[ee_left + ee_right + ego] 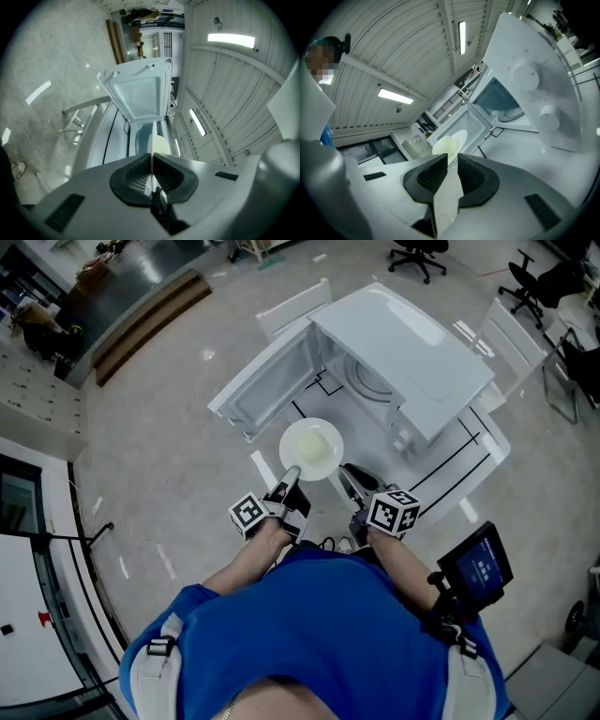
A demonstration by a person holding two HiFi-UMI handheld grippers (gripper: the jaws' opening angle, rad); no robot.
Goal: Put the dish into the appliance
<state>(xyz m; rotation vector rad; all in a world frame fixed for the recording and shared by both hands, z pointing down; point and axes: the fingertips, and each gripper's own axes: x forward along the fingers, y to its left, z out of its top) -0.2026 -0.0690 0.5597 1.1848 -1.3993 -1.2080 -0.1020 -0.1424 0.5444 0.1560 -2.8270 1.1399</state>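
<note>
The left gripper (286, 486) pinches the dish (311, 448) by its rim just before the open microwave (403, 334), the right gripper (354, 482) slightly spread and empty; carrying it level into the cavity seems next.

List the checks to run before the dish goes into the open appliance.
1. Left gripper holds the round white plate: ok, jaws shut on its rim.
2. Door of the white microwave oven open: ok.
3. Round turntable inside bare: ok, as far as visible.
4. Right gripper clear of the plate: ok, jaws apart, empty.
5. Plate inside the cavity: not ok, held in front of the opening.
</note>
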